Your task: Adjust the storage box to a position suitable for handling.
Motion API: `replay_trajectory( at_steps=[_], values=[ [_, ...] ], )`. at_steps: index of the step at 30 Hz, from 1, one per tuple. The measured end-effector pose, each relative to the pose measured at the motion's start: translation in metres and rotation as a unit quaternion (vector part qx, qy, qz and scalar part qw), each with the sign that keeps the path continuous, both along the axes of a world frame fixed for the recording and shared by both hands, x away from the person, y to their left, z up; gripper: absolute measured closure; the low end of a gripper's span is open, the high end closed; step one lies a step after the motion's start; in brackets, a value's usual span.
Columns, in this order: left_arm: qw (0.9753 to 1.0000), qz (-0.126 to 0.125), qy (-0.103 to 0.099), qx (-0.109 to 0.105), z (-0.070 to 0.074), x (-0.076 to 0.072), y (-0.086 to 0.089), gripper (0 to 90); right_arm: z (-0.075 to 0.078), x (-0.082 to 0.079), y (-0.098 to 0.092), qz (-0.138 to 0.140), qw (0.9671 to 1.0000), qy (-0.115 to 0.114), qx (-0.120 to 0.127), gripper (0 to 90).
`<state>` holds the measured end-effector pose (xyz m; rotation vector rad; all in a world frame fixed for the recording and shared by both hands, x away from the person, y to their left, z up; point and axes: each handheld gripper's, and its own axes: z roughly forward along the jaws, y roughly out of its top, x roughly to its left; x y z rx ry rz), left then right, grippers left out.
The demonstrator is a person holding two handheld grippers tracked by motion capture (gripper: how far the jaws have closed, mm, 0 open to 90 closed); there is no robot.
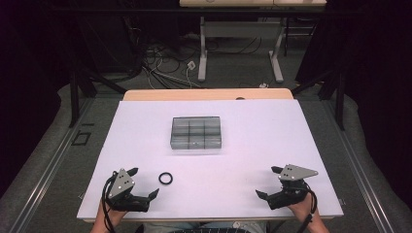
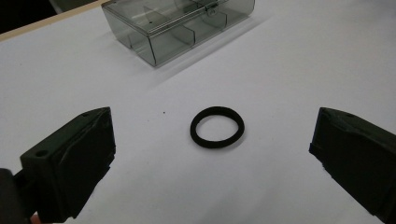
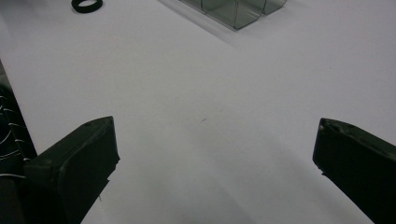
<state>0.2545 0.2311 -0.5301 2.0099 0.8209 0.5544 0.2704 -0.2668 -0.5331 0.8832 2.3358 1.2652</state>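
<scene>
A small black rubber ring (image 1: 165,178) lies flat on the white table sheet (image 1: 243,145), near the front left. My left gripper (image 1: 143,183) rests open just left of it; in the left gripper view the ring (image 2: 217,127) lies ahead, between the two wide-apart jaws, untouched. A clear smoky plastic box with compartments (image 1: 196,132) sits shut in the middle of the table, seen also beyond the ring (image 2: 177,23). My right gripper (image 1: 268,182) stands open at the front right, with only bare sheet between its jaws; the ring (image 3: 87,5) shows far off.
The sheet covers a wooden table whose far edge (image 1: 209,93) shows. Beyond it are a second table's legs (image 1: 203,53) and loose cables (image 1: 165,63) on the floor. A corner of the box (image 3: 236,11) shows in the right gripper view.
</scene>
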Motion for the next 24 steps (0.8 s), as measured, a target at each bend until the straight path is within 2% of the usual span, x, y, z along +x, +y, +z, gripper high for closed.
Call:
replay_trajectory(
  at_steps=[17, 19, 24],
  values=[
    [1.0000, 0.000, 0.004, 0.002, 0.0004, -0.0001, 0.0001, 0.1, -0.0002, 0.0004, 0.0016, 0.000, 1.0000, 0.001, -0.003, 0.0],
    [1.0000, 0.002, -0.002, 0.001, 0.0007, 0.0002, 0.0001, 0.0, 0.0000, 0.0006, 0.0019, 0.001, 1.0000, 0.001, -0.005, 0.0],
    [1.0000, 0.003, -0.002, -0.001, 0.0024, 0.0025, -0.0017, 0.1, -0.0012, 0.0016, 0.0024, 0.002, 1.0000, 0.005, -0.007, 0.0]
  ],
)
